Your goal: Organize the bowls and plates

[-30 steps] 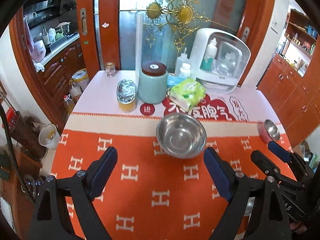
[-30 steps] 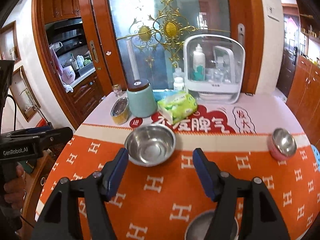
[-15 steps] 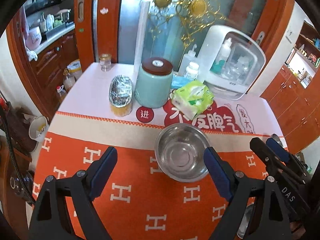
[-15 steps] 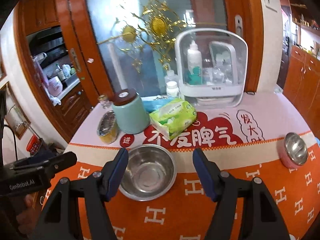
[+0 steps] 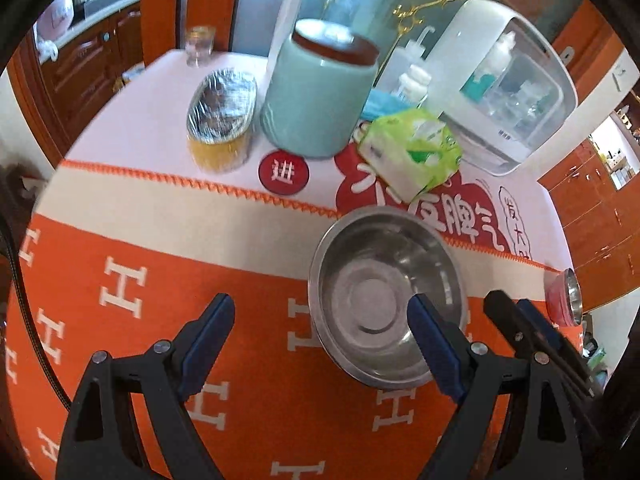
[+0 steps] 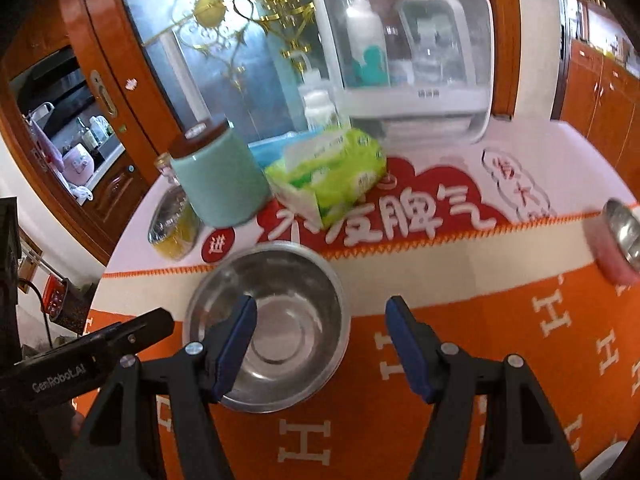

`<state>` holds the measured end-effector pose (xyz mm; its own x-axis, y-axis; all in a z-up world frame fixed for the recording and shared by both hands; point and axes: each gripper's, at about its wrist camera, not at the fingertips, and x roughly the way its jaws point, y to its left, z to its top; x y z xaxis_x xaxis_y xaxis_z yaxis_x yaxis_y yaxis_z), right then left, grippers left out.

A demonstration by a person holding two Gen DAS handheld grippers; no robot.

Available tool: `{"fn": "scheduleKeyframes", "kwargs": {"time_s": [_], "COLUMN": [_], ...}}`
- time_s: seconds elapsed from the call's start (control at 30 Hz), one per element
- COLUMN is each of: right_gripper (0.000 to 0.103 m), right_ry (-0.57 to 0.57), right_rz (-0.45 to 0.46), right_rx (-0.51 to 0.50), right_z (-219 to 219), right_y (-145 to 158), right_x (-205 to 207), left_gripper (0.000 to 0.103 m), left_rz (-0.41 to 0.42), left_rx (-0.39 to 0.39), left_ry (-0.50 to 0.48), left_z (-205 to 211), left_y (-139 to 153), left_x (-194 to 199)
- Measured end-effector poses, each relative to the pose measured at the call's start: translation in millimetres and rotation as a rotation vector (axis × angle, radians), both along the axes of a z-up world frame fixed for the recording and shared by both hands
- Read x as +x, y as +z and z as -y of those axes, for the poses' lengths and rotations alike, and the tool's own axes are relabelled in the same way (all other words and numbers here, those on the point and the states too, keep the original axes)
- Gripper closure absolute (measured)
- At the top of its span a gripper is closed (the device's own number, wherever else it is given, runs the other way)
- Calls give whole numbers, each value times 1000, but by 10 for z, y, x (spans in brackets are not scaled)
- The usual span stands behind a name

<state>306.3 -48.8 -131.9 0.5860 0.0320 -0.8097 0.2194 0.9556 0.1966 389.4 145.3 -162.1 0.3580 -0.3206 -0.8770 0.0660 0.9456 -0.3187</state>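
Both claws are gaping and empty: left claw (image 5: 322,338), right claw (image 6: 320,340). The steel bowl (image 5: 386,296) sits lower right of center on the tabletop (image 5: 248,288). Both crowd one rim, so they'd probably bump or skid it toward the tissue pack (image 5: 412,152).

Both cameras ride on the hand-held grippers and look steeply down across the table (image 5: 120,240) toward its far edge. The left view sits close above the steel bowl (image 5: 384,292), which lies right of centre; the right view sees the same bowl (image 6: 268,320) left of centre. Both share the jar (image 5: 320,92), tissue pack (image 6: 328,172) and far-edge clutter.
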Motion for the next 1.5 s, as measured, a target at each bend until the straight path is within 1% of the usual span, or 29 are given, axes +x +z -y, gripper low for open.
{"fn": "scheduleKeyframes", "kwargs": {"time_s": [0.13,0.3,0.33,0.37,0.4,0.43,0.47,0.6,0.67,0.7,0.73,0.77,0.87,1.03,1.3,1.5], "right_gripper": [36,36,37,39,45,48,53,67,72,76,78,81,83,85,85,85], "right_ry": [-25,-56,-61,-62,-62,-61,-58,-50,-46,-42,-39,-37,-38,-52,-72,-72], "right_rz": [-41,-90,-99,-104,-109,-116,-123,-145,-152,-155,-157,-159,-160,-165,-162,-145], "right_rx": [18,71,79,87,93,100,105,124,132,133,134,134,134,132,154,151], "right_z": [-11,44,50,52,51,46,41,25,18,13,8,7,2,20,40,22], "right_y": [-166,-357,-396,-424,-442,-465,-490,-556,-574,-583,-590,-596,-603,-597,-545,-429], "right_x": [19,30,33,37,43,53,64,98,109,113,116,119,120,112,47,-44], "left_gripper": [16,18,21,24,26,33,39,51,61,63,66,71,79,83,83,83], "left_rz": [-32,-71,-79,-86,-94,-98,-102,-104,-107,-110,-111,-113,-110,-94,-79,-49], "left_rx": [-3,-9,-10,-11,-11,-9,-5,14,14,14,15,15,17,30,28,36], "left_ry": [-1,-12,-15,-19,-26,-32,-39,-59,-70,-77,-81,-87,-111,-135,-146,-156], "left_z": [41,84,95,101,122,139,161,236,257,276,290,301,337,380,358,349], "left_y": [-178,-359,-388,-411,-441,-460,-481,-537,-559,-568,-578,-582,-581,-554,-459,-322], "left_x": [43,82,86,88,94,98,100,108,115,116,119,116,96,65,-7,-103]}}
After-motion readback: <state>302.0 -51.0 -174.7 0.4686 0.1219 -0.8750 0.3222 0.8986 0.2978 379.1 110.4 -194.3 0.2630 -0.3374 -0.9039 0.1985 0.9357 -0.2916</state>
